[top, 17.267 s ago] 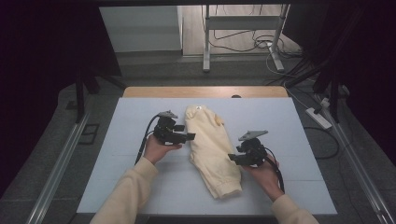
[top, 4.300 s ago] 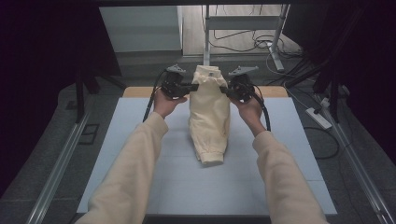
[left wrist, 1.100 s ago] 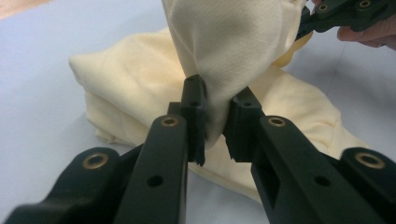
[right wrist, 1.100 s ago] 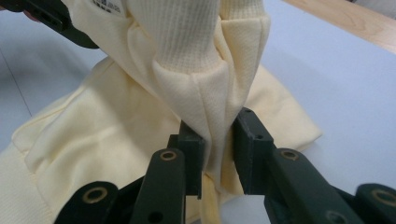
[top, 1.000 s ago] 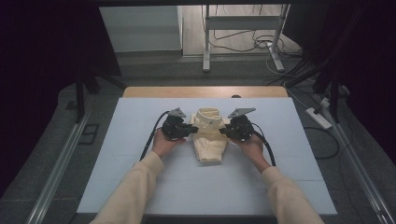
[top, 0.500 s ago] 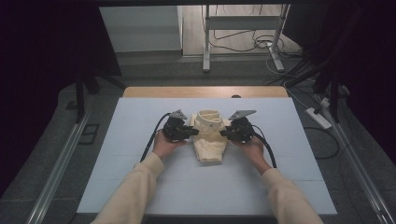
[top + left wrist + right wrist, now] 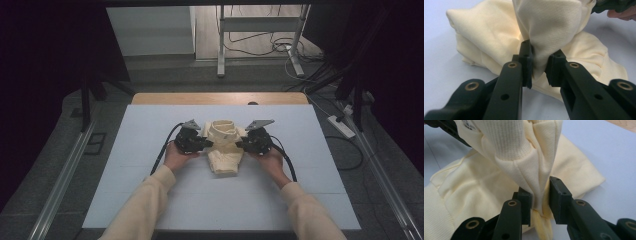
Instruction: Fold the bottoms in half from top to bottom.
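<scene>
High view is showing the cream garment point(image 7: 223, 145) sitting bunched near the middle of the white table point(image 7: 150, 200), with the left gripper point(image 7: 206, 144) at its nine o'clock and the right gripper point(image 7: 241, 145) at its three o'clock. Compared with a few seconds ago, when it was hanging long from both grippers toward the far edge, the cloth is now lying doubled on itself as a short packet, so one fold is looking complete.

Left gripper view is showing the jaws standing a little apart around a raised pleat of the fabric point(image 7: 549, 30); one pad point(image 7: 526, 62) is touching it, while the other seems to be just clear. Right gripper view is showing the same: a thick bundled edge with ribbed knit point(image 7: 506, 142) is sitting between slightly parted jaws, hardly pinched.

Both hands are resting in place. The grip is looking loosened on both sides, which I judge as the release that ends this fold, leaving the packet ready for smoothing or another fold.
</scene>
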### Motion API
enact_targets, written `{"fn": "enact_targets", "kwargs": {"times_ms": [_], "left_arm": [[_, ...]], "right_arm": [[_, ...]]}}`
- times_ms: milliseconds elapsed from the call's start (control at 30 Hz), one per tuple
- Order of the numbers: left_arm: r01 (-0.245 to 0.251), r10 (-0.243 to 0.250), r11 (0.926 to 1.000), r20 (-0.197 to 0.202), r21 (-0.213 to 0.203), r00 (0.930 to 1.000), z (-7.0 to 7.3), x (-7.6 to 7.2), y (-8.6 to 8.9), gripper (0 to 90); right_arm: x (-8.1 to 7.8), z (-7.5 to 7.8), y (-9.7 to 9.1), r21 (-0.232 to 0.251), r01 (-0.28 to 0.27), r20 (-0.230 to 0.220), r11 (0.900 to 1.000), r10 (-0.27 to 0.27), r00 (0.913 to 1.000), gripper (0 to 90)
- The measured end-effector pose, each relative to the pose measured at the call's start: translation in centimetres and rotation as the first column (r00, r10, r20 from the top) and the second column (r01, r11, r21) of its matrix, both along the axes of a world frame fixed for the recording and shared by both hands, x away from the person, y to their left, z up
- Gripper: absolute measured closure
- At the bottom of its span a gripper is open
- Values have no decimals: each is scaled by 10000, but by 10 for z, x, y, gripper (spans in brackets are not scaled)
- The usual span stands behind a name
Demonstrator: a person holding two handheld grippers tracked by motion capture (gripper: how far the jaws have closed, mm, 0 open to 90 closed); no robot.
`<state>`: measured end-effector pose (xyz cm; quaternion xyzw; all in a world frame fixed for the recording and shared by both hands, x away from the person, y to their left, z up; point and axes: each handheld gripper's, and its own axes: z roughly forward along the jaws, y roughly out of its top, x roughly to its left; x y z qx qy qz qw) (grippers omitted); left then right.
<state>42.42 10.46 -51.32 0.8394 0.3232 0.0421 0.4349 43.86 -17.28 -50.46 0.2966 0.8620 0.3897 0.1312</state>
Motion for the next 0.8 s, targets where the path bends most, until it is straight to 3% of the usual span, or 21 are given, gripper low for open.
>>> {"fn": "enact_targets", "kwargs": {"times_ms": [233,333,467,600,800], "left_arm": [[-15,15,10000,-8,33,10000,1,-2,-1,730],[-63,63,10000,64,50,10000,3,-3,-2,693],[-253,254,9996,72,-108,9997,9,-5,-1,527],[-397,398,9991,71,-121,9992,16,-10,0,431],[-574,576,9978,64,-329,9983,29,-23,8,321]], "right_arm": [[-1,0,-1,24,26,6,10000,-26,10000,698],[-1,2,-1,106,129,-67,9999,-129,9999,642],[-3,7,-7,311,457,-217,9985,-450,9988,532],[-8,12,-13,342,640,-228,9974,-632,9977,477],[-21,22,-21,534,483,-291,9974,-468,9985,415]]}}
